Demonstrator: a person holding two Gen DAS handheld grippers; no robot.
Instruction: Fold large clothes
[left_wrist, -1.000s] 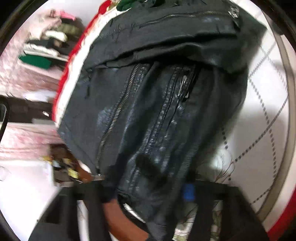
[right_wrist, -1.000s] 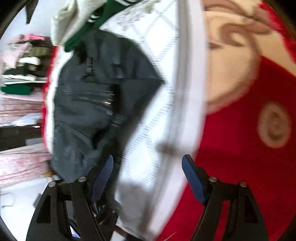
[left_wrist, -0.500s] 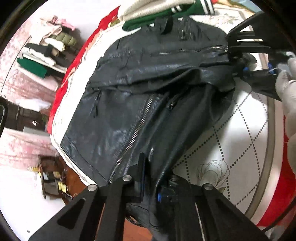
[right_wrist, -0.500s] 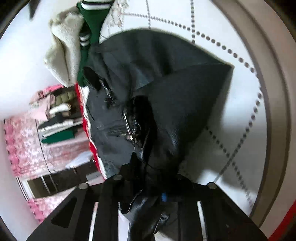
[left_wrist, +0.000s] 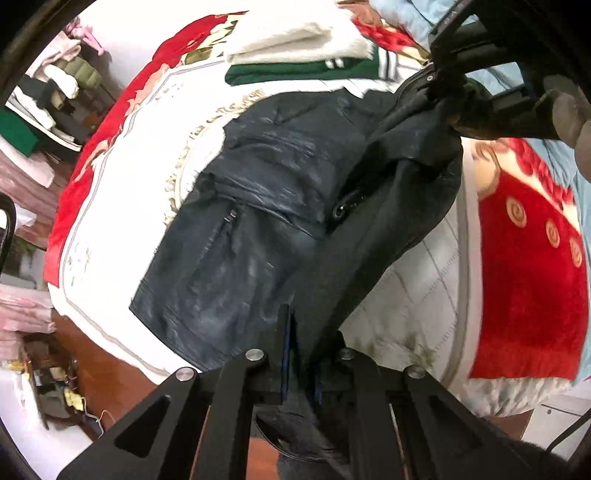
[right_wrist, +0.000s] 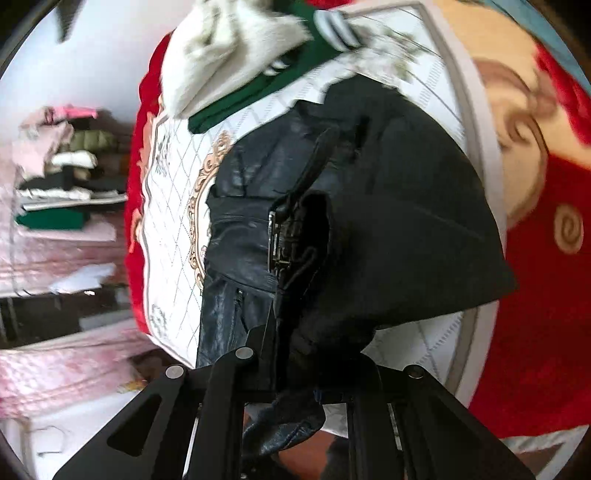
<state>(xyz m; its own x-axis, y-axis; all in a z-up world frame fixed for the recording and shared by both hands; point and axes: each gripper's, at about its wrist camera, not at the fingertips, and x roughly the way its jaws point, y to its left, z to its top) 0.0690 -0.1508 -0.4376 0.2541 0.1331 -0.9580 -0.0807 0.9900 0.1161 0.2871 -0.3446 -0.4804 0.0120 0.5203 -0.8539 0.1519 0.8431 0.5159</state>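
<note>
A black leather jacket (left_wrist: 258, 221) with zips lies on the white quilted bed cover (left_wrist: 122, 206); its right half is lifted off the bed. My left gripper (left_wrist: 301, 350) is shut on the jacket's lower edge. My right gripper (right_wrist: 295, 354) is shut on the jacket's upper edge (right_wrist: 388, 229), and it also shows in the left wrist view (left_wrist: 454, 96) at the top right, holding the raised flap. The black lining faces the right wrist camera.
Folded white and green clothes (left_wrist: 303, 48) lie at the far end of the bed. A red patterned blanket (left_wrist: 528, 277) lies along the right side. Shelves with stacked clothes (right_wrist: 62, 173) stand at the left. A wooden floor (left_wrist: 110, 369) shows below the bed edge.
Both grippers have closed on the jacket's edge and lifted it up and across toward the left. The right gripper was open over the bed one second ago.
</note>
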